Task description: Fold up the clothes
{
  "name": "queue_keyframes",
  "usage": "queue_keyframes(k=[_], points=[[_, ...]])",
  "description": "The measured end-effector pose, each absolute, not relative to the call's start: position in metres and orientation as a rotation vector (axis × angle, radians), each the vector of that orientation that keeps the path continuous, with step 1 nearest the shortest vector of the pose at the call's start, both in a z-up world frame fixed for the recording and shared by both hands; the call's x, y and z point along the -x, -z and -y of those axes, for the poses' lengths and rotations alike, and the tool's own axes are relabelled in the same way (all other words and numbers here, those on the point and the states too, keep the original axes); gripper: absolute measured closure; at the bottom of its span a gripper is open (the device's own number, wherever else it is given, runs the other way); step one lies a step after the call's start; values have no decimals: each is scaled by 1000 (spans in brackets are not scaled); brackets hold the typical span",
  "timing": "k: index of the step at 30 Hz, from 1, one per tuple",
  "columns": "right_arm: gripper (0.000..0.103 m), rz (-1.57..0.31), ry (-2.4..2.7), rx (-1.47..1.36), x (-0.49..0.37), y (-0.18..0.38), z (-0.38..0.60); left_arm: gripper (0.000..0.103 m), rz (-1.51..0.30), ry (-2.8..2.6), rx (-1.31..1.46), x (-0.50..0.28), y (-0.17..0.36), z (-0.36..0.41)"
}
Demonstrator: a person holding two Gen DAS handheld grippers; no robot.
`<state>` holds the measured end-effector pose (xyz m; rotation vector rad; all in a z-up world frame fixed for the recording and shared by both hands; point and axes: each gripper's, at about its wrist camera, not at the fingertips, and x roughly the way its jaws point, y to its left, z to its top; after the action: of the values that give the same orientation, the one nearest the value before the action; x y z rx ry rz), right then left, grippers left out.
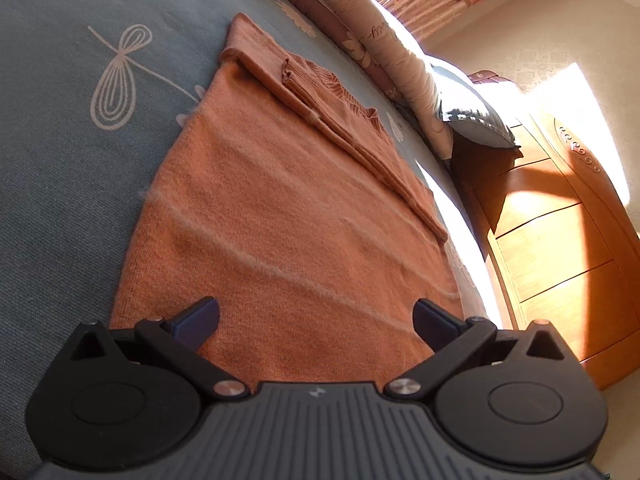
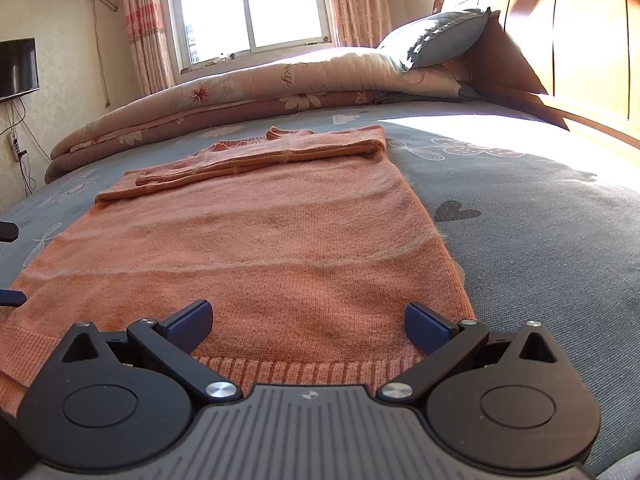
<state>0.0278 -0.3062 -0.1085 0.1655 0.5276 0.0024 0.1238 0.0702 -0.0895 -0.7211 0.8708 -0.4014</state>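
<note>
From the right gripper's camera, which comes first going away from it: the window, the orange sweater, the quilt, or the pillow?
1. Sweater, right under the open right gripper.
2. Quilt, rolled up beyond the sweater.
3. Pillow, far right by the headboard.
4. Window, on the back wall.

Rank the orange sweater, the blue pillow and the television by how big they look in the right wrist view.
1. orange sweater, by far the largest, though nearest the camera.
2. blue pillow.
3. television, smallest, but cut off by the frame edge, so unsure against the pillow.
</note>
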Motion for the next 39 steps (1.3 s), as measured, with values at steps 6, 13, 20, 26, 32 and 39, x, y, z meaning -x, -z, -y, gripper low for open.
queue_keyframes(k=[6,13,20,26,32,39], points=[[0,-552,21,-118,-29,106,299,1,-810,425,479,-97,59,-48],[0,-498,30,-334,-13,59,333,1,-676,490,143,-67,17,-8],[3,-478,32,-637,8,31,398,1,-634,498,33,-56,3,6],[14,-544,-13,-791,13,59,395,1,-637,522,-82,-43,8,19],[26,-639,-91,-772,-5,79,361,1,-733,491,-42,-59,10,15],[30,-688,-116,-756,-21,88,349,1,-765,504,-4,-64,18,19]])
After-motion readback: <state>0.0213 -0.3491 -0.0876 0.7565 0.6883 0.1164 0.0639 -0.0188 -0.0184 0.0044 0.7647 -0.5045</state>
